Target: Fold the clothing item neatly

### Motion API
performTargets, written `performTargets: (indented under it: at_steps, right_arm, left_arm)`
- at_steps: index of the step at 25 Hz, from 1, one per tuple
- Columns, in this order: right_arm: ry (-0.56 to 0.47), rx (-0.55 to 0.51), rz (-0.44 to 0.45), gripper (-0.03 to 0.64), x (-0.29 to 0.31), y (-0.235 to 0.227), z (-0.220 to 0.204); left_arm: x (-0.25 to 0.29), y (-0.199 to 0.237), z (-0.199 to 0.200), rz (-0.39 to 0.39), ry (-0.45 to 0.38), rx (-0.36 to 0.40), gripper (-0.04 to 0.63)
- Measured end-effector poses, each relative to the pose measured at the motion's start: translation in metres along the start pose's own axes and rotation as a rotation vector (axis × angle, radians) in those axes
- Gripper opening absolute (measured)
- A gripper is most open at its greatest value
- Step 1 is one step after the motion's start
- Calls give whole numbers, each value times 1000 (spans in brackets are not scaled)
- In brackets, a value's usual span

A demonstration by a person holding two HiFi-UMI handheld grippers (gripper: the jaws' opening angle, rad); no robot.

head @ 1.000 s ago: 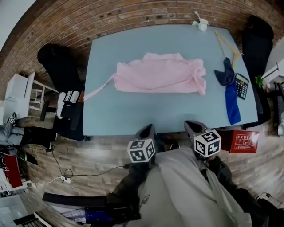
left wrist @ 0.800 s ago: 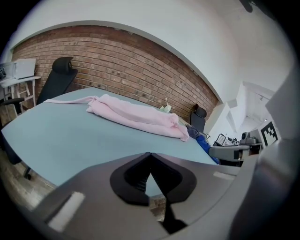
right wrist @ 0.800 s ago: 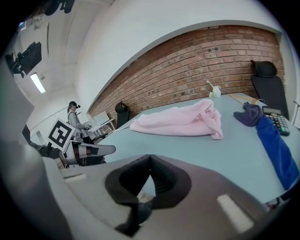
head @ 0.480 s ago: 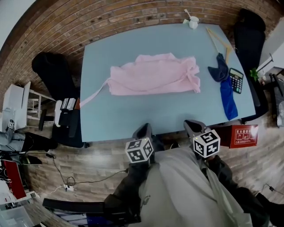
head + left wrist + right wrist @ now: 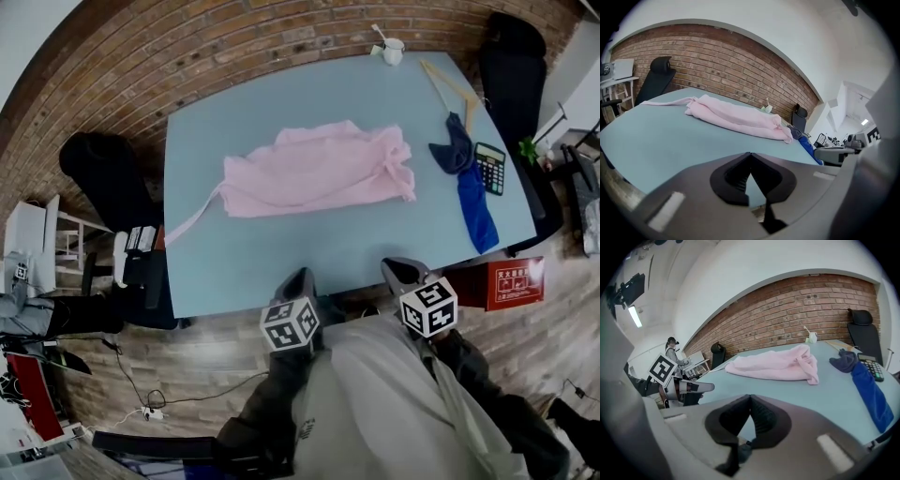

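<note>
Pale blue table (image 5: 262, 262) bears a bunched pink garment (image 5: 319, 173) mid-frame; left gripper (image 5: 750, 155) and right gripper (image 5: 749, 398) hover closed, empty, bottom centre.

Pink garment (image 5: 319, 172), pale blue table (image 5: 281, 253), blue cloth (image 5: 476, 211), red-brown brick wall (image 5: 187, 47)

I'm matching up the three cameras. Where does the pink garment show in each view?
Head view: the pink garment lies spread across the middle of the table.
Left gripper view: the pink garment is just left of centre, stretching to the right.
Right gripper view: the pink garment is at centre, slightly right.
Shared landmark: the white cup at the table's far edge, beyond the garment.
</note>
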State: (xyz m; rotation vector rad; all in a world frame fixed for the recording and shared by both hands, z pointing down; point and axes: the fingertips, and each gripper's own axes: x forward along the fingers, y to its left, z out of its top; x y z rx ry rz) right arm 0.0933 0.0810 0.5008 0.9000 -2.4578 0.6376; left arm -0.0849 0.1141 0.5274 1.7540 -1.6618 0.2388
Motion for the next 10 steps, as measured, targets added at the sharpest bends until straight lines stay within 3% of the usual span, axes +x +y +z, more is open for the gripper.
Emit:
performTargets:
  at_steps: [10]
  right_arm:
    - [14, 34, -12, 2, 3, 0, -3]
  left_arm:
    - [8, -1, 1, -26, 39, 36, 8]
